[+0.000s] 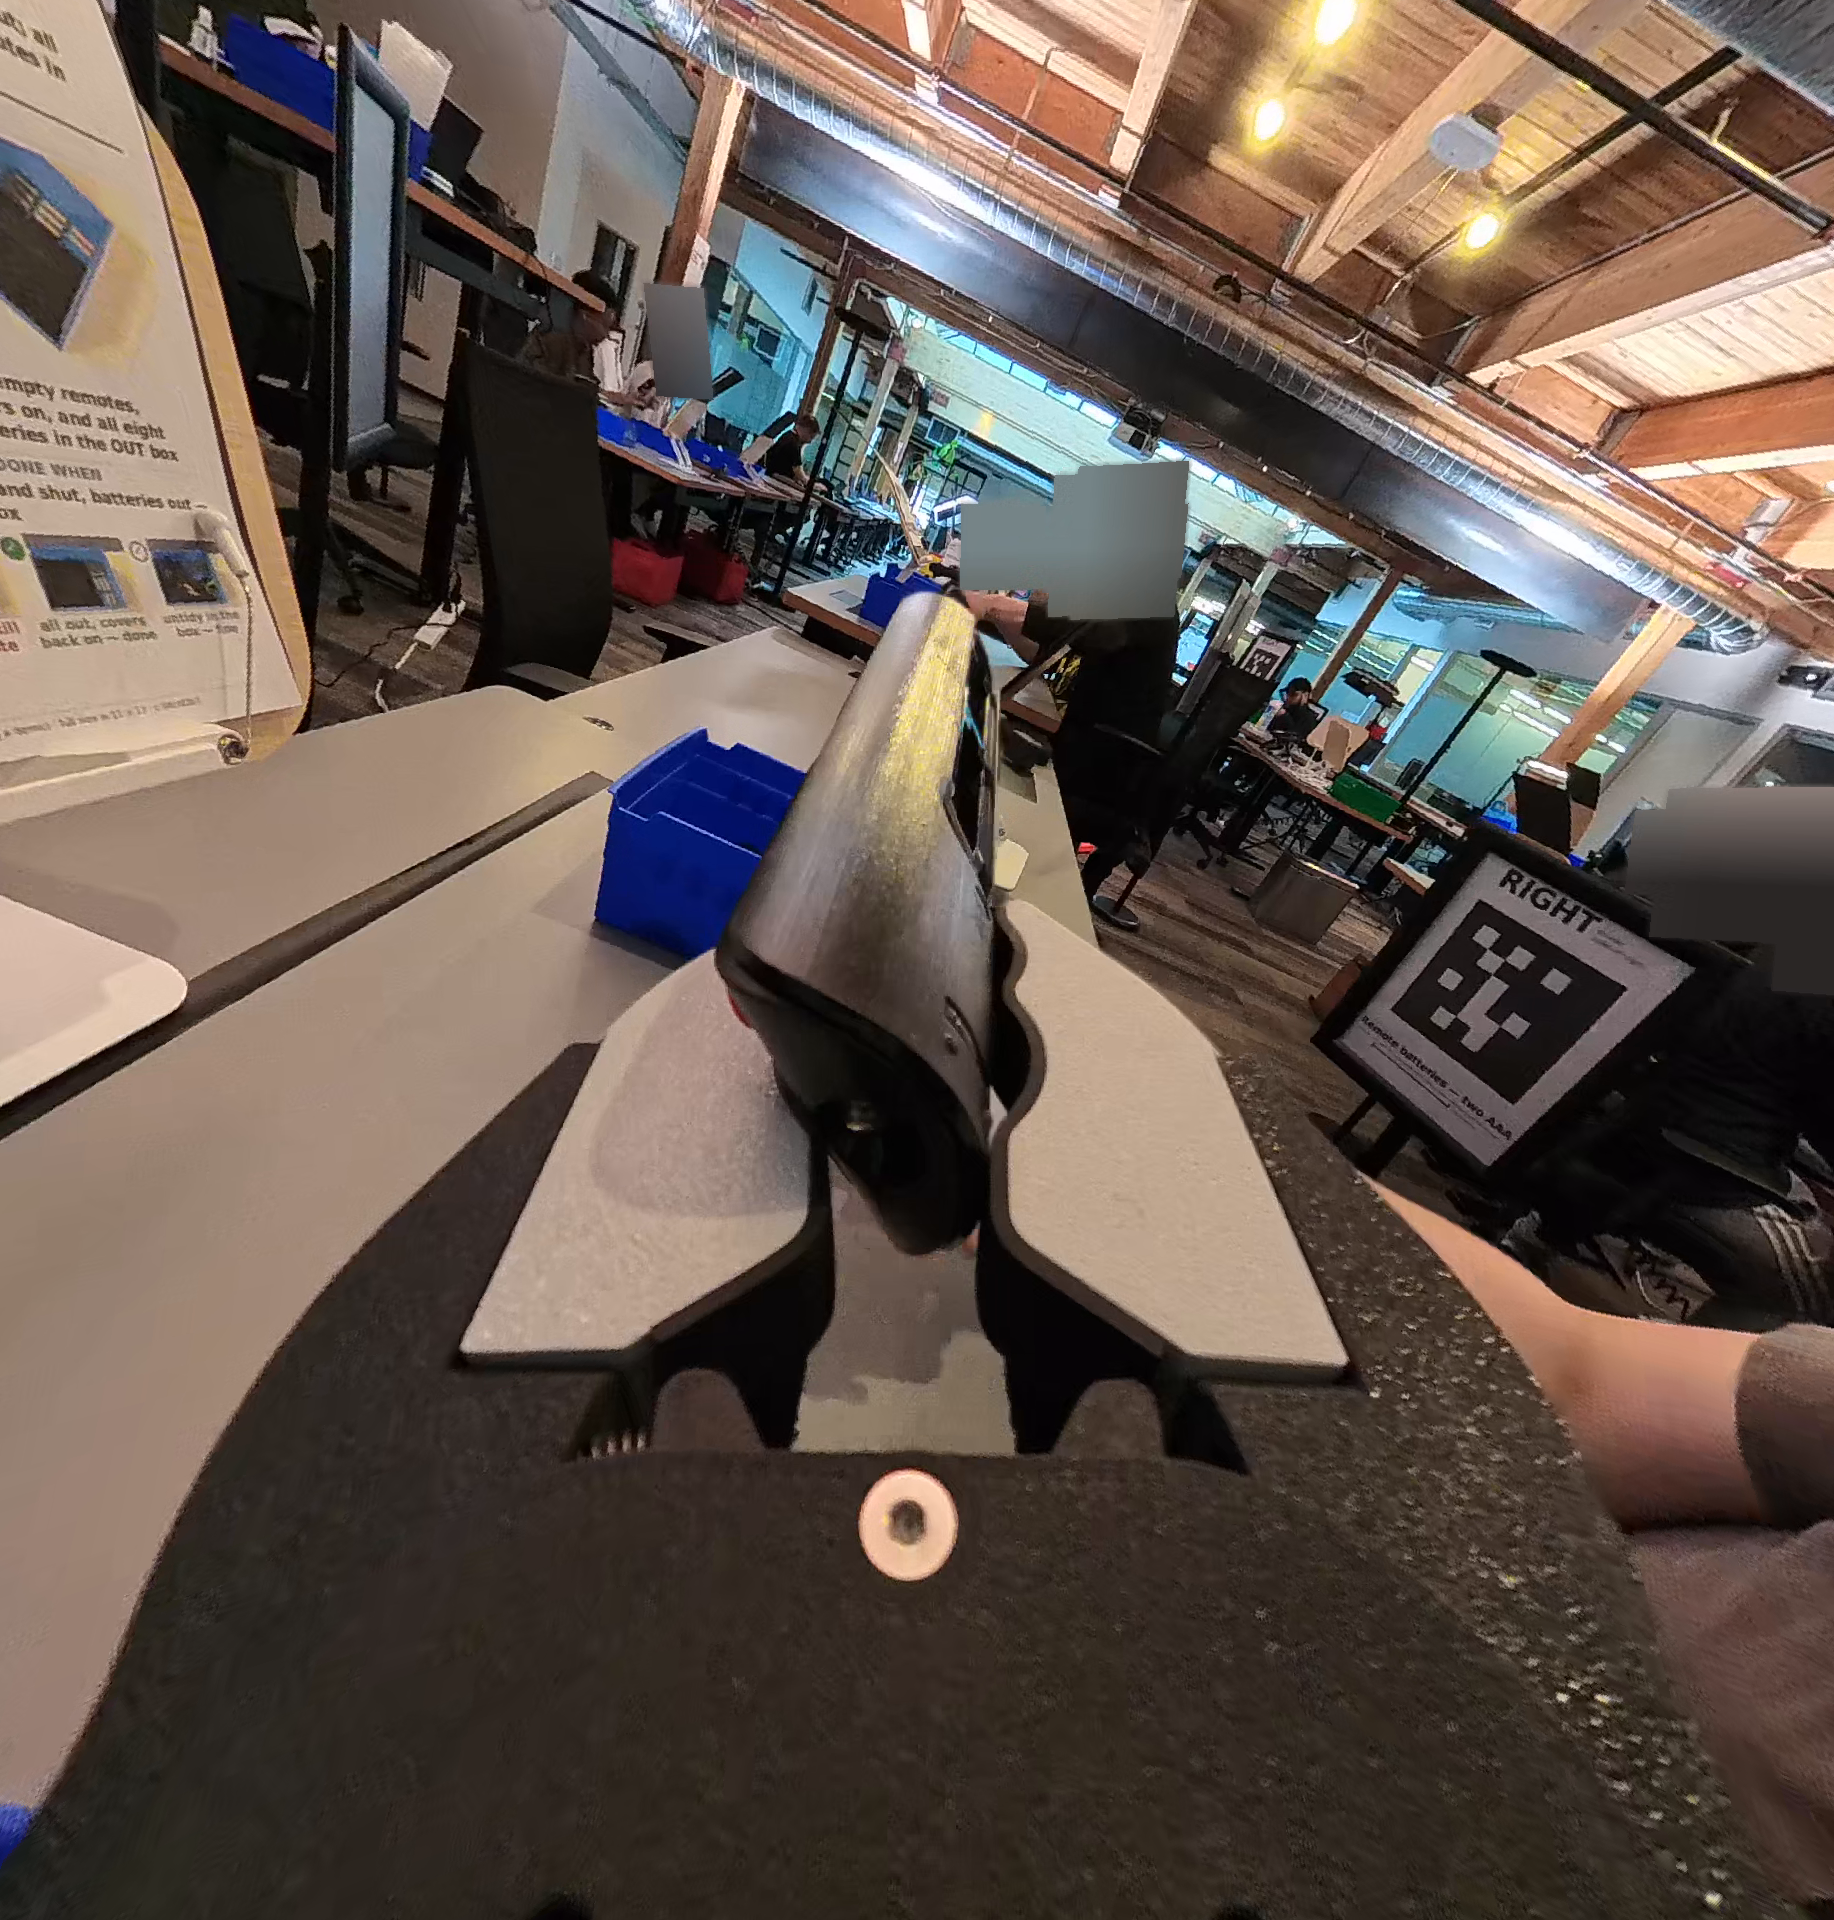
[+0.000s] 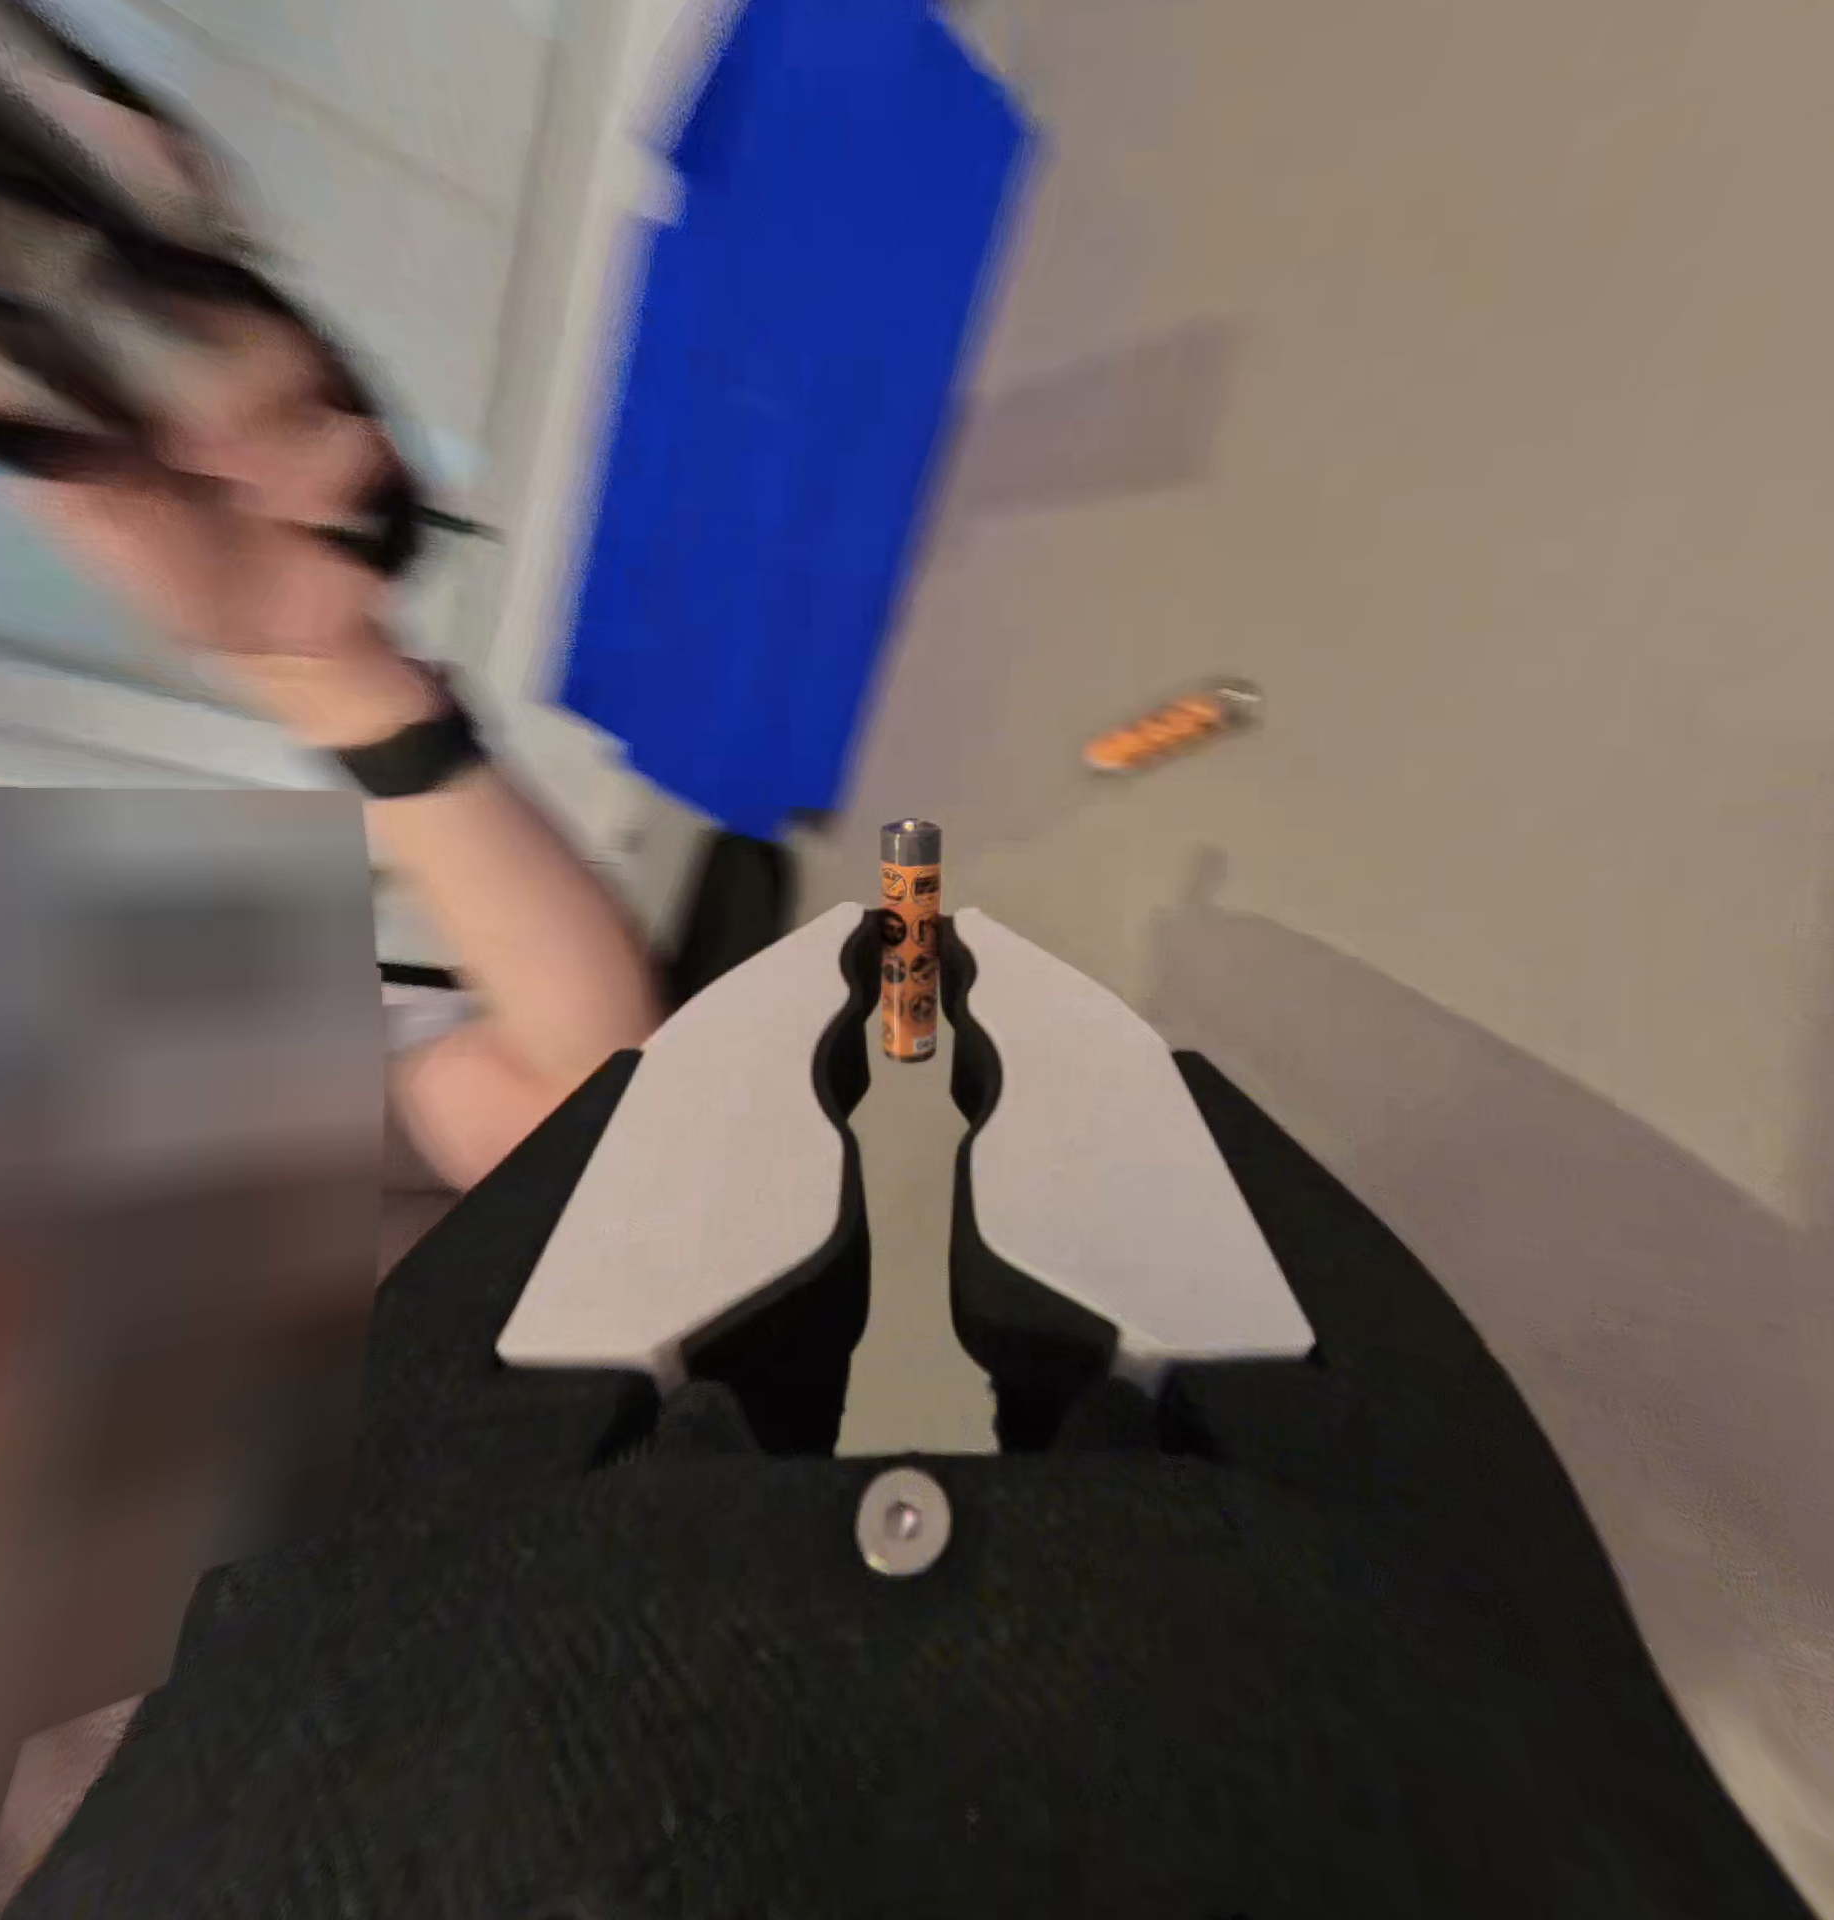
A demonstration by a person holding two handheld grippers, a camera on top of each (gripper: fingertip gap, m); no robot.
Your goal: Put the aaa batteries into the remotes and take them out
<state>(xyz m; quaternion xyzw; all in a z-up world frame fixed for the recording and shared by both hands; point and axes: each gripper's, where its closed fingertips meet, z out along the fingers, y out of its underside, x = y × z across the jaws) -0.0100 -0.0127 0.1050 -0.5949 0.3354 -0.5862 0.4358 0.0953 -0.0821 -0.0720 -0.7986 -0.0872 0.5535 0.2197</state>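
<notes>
Left wrist view: the left gripper (image 1: 897, 1049) clamps a long, glossy black plastic remote (image 1: 882, 894) by its near end, raised above the grey table (image 1: 300, 1039); rigid, light, probably slippery. Right wrist view: the right gripper (image 2: 911, 920) pinches a small orange cylindrical AAA battery (image 2: 911, 956) mid-body, upright between its tips; smooth, hard, prone to slip; a second orange battery (image 2: 1167, 722) lies far right.

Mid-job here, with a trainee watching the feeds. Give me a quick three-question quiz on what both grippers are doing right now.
1. True or false: the left gripper is shut on a black remote.
2. What does the right gripper hold? A) an orange AAA battery B) a battery cover C) nothing
3. Fill in: a second battery lies loose on the grey ____, right of the blue bin.

Key: 1 true; 2 A; 3 table.
</notes>
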